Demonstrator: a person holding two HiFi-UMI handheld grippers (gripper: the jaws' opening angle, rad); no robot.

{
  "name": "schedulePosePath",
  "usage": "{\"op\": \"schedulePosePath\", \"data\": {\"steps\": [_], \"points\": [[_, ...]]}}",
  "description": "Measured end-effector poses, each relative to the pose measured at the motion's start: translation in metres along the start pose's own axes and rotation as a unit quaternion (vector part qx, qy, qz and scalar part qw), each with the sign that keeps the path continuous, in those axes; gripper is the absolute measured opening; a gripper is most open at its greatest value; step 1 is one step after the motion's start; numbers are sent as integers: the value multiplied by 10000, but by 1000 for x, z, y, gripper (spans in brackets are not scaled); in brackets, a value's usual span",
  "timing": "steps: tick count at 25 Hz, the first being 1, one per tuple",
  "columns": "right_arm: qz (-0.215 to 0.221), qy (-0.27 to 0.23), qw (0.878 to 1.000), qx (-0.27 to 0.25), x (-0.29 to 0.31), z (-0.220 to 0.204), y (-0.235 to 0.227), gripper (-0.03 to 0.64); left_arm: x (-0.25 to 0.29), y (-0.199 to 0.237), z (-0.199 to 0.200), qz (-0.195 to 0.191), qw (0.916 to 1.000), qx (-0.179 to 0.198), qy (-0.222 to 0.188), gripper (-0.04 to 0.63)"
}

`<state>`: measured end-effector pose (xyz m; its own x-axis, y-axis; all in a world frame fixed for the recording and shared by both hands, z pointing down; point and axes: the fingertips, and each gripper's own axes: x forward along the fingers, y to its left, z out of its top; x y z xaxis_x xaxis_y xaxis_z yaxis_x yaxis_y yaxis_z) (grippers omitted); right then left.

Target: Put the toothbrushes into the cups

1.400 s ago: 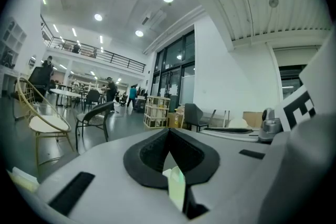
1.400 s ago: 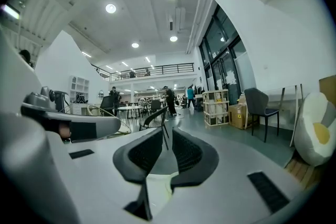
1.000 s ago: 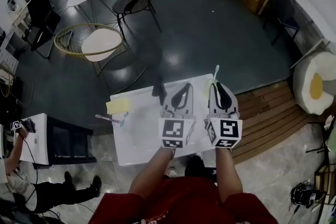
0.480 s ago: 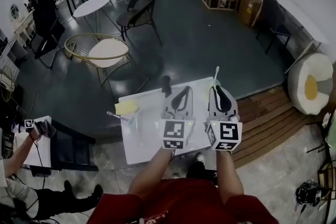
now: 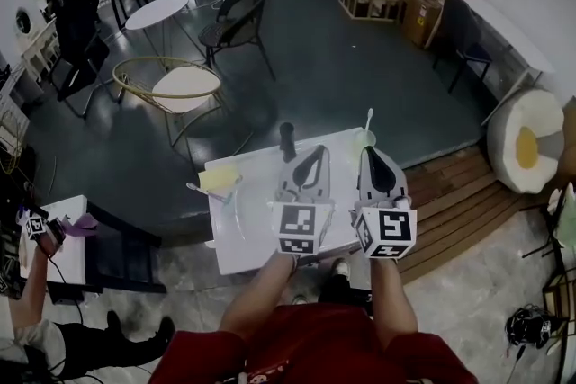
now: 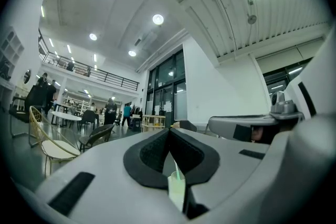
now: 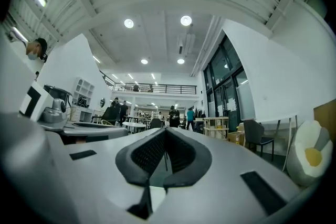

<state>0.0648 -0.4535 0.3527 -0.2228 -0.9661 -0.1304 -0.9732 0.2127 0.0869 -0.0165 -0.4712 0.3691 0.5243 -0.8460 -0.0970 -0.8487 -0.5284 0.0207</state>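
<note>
On the white table [image 5: 236,240] a pale green cup [image 5: 363,139] stands at the far right edge with a white toothbrush [image 5: 369,119] upright in it. A dark cup [image 5: 287,140] stands at the far middle edge. Another toothbrush [image 5: 196,188] lies at the table's left by a yellow pad [image 5: 219,178] and what looks like a clear cup [image 5: 231,196]. My left gripper [image 5: 316,152] is shut just right of the dark cup. My right gripper [image 5: 371,152] is shut just short of the green cup. In the left gripper view a pale cup with a green stick [image 6: 176,189] shows below the shut left gripper [image 6: 169,130]. The right gripper [image 7: 166,130] holds nothing I can make out.
A round-seat chair [image 5: 180,85] and a dark chair [image 5: 236,9] stand beyond the table on the dark floor. A wooden deck [image 5: 459,193] lies to the right, with an egg-shaped cushion [image 5: 526,141]. A person [image 5: 36,283] sits at a small white table at the left.
The head view has swung, so the table and chairs sit further right and higher in frame. Both grippers stay shut side by side over the table's far part.
</note>
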Motion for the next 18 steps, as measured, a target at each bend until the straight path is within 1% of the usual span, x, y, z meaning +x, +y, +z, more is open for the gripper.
{"op": "schedulePosePath", "data": {"steps": [6,18], "points": [[-28,137,9998,-134,-9,-7,10,28,-12,-1,-1,-4,10000,-18,-40,28],[-103,217,9997,-68,-19,-15,18,28,-30,8,-10,60,10000,-73,-19,28]]}}
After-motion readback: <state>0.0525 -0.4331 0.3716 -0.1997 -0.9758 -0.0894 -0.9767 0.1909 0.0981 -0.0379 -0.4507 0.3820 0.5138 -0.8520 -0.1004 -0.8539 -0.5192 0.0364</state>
